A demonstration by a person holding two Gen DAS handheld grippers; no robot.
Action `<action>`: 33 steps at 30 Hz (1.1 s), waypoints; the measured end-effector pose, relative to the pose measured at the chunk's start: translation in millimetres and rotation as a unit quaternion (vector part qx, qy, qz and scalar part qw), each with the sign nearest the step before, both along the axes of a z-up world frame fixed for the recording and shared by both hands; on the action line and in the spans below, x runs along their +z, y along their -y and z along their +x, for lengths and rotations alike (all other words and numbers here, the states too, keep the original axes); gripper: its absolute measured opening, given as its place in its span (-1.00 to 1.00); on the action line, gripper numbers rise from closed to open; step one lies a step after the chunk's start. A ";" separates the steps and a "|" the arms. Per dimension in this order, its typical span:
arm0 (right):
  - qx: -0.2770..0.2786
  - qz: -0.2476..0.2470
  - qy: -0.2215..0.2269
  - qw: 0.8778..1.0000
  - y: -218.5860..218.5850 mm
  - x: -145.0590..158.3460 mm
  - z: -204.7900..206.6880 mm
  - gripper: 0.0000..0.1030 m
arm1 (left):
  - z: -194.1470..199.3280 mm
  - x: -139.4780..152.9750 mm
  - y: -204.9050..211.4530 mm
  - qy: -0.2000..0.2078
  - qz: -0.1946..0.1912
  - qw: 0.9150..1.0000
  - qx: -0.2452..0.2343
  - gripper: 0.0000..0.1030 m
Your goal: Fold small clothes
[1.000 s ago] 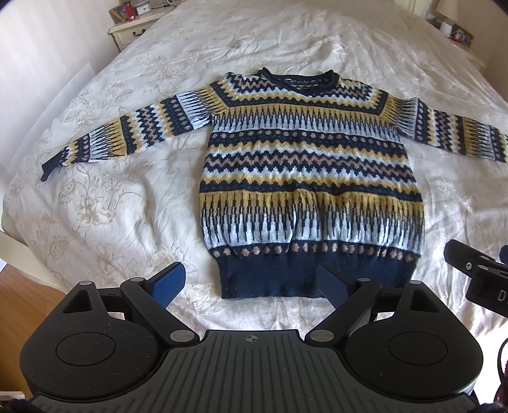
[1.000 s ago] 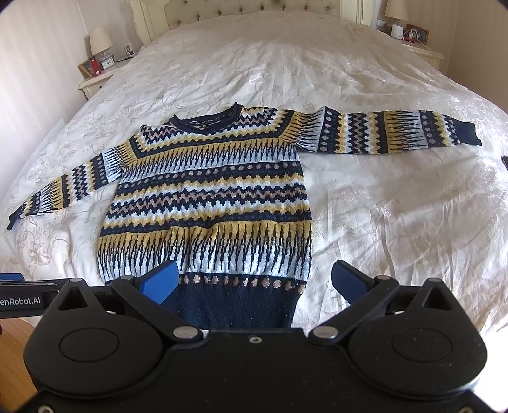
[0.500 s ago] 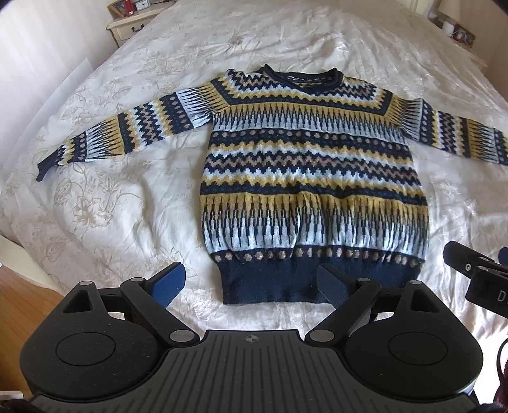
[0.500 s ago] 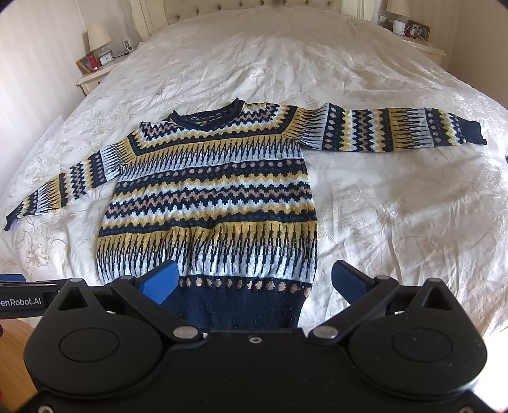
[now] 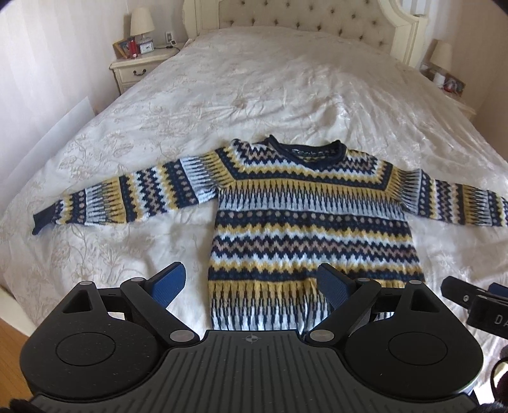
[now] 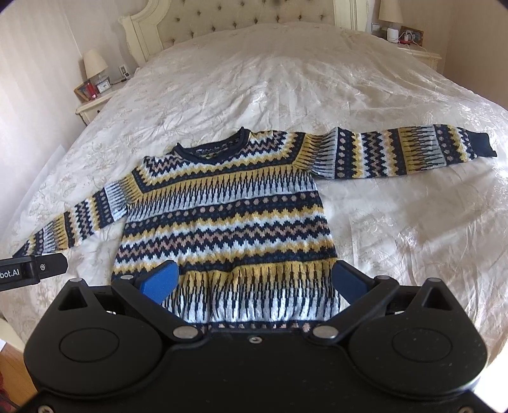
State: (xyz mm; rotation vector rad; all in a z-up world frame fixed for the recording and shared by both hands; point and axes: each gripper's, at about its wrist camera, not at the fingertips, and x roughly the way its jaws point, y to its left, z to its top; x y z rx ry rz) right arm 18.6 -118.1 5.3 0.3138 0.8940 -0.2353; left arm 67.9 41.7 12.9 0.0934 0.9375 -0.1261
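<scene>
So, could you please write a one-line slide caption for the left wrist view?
Open left tool poised above a patterned sweater spread flat, sleeves out, on a cream bed.

The bedspread [image 5: 285,95] lies bare and wide beyond the sweater [image 5: 311,216], up to the headboard [image 5: 301,16], so a gripper can pass there freely. Bare cloth also lies below each spread sleeve. The nightstand [image 5: 136,68] with a lamp [image 5: 141,20] stands beside the bed, well apart. The sweater's hem is hidden, probably under the left gripper [image 5: 250,286].

"bot.AI" on left tongs [image 6: 30,270], "DA" on right tongs [image 5: 489,314]
</scene>
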 end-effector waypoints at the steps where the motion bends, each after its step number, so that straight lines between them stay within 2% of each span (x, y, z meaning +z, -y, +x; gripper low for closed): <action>1: -0.004 0.001 0.009 1.000 0.9 2.5 3.5 0.98 | 5.8 0.6 -0.7 0.004 0.002 1.000 -0.006 0.75; 6: -0.029 -0.003 0.049 0.998 5.2 8.6 18.7 0.98 | 30.0 -2.4 -2.0 0.018 0.009 0.999 -0.040 0.75; 11: -0.051 -0.022 0.062 0.997 10.3 4.0 27.4 0.98 | 47.6 -7.9 -0.4 0.018 0.013 0.997 -0.075 0.75; 15: -0.050 -0.017 0.068 0.996 22.9 -3.6 30.5 0.98 | 56.0 -14.6 1.5 0.016 -0.005 0.996 -0.087 0.75; 20: -0.041 -0.027 0.044 0.998 53.5 -13.7 39.5 0.98 | 64.3 -19.7 8.6 0.004 -0.035 0.998 -0.061 0.75; 26: -0.034 -0.012 0.009 0.999 119.8 -32.4 53.8 0.98 | 70.2 -28.3 31.7 -0.040 -0.027 0.999 -0.010 0.74; 28: -0.033 -0.015 0.000 0.999 144.2 -36.8 58.3 0.98 | 70.0 -33.2 42.0 -0.052 -0.026 0.998 0.003 0.69; 30: -0.035 -0.020 -0.008 0.999 171.6 -42.2 62.3 0.98 | 69.7 -38.2 54.1 -0.061 -0.017 0.998 0.012 0.55; 33: -0.041 -0.027 -0.018 0.999 214.5 -48.5 68.3 0.98 | 69.0 -46.0 73.2 -0.075 -0.017 0.997 0.028 0.53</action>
